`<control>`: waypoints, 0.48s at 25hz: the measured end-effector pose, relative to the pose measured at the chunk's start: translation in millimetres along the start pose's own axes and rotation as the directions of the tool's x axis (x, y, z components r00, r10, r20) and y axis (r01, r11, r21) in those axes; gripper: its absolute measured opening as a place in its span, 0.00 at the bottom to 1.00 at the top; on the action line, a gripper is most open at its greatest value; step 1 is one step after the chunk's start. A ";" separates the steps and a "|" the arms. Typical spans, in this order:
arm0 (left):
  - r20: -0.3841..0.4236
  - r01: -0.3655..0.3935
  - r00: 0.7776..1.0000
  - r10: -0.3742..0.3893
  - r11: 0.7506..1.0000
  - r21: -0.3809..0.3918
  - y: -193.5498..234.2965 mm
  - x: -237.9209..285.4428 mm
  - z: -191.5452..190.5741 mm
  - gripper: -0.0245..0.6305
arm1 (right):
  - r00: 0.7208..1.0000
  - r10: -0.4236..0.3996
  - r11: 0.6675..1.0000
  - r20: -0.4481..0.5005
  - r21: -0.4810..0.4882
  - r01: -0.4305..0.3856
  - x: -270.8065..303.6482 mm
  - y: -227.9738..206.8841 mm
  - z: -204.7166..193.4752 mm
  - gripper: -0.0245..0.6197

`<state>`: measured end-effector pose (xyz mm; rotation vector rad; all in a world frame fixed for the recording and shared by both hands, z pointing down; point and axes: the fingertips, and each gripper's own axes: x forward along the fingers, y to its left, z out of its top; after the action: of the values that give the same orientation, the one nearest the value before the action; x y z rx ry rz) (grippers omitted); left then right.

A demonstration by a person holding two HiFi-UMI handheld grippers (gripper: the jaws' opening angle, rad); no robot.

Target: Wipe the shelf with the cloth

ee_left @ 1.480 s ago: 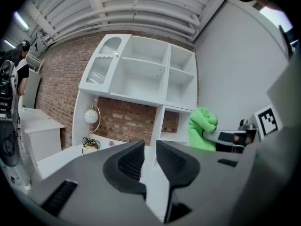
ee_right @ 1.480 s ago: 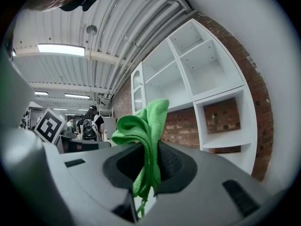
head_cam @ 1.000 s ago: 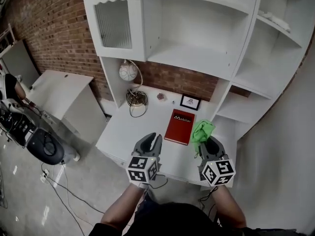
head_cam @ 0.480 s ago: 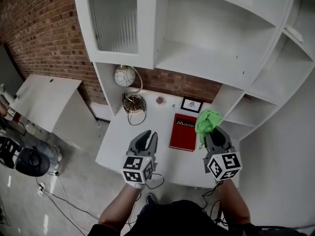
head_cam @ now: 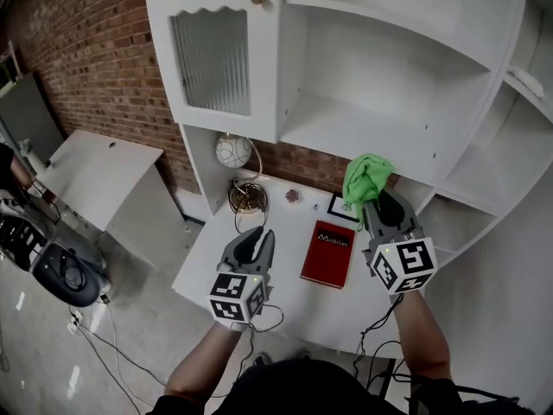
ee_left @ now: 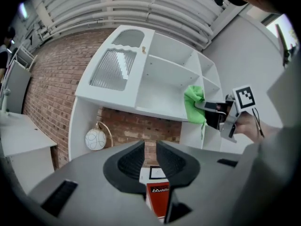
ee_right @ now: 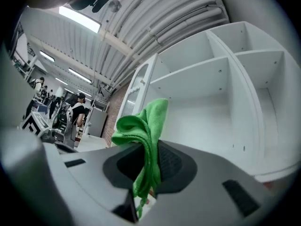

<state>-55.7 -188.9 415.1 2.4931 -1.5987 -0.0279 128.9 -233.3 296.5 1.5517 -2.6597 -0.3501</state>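
A crumpled bright green cloth (head_cam: 366,177) is gripped in the right tongs (head_cam: 383,206). In the right gripper view the cloth (ee_right: 141,126) is seen pinched between the two dark jaws, which are closed on it. One bunch stands above the jaws and a thin tail hangs below them. The cloth is held in the air, above the white tabletop (head_cam: 285,296) and in front of the front edge of the lower open white shelf (head_cam: 363,132). Whether the cloth touches that edge cannot be told.

The left tongs (head_cam: 251,239) are held lower, over the tabletop's near left part, well apart from the cloth. In the left gripper view the left tongs (ee_left: 150,147) are shown with their jaws parted by a narrow gap. Nothing is held there; only the brick wall and the things on the tabletop are seen through the gap.

A red hardcover book (head_cam: 328,253) lies flat on the tabletop between the two tongs. A small black-framed picture (head_cam: 339,207) lies just beyond it, partly covered by the cloth. A white globe lamp (head_cam: 233,151) stands at the back left, under a white cabinet door with ribbed glass (head_cam: 212,59). A red brick wall (head_cam: 95,59) is seen behind the unit.
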 end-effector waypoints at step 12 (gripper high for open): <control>0.007 -0.143 0.990 0.143 0.989 0.050 19.1 -12.6 13.9 0.15 | 0.996 0.088 0.968 0.002 -0.237 -0.085 72.2 -48.3 72.9 0.12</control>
<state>-79.8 -187.2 403.5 2.4088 -1.7964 0.0274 123.3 -306.0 209.7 1.3628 -2.5704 -0.6478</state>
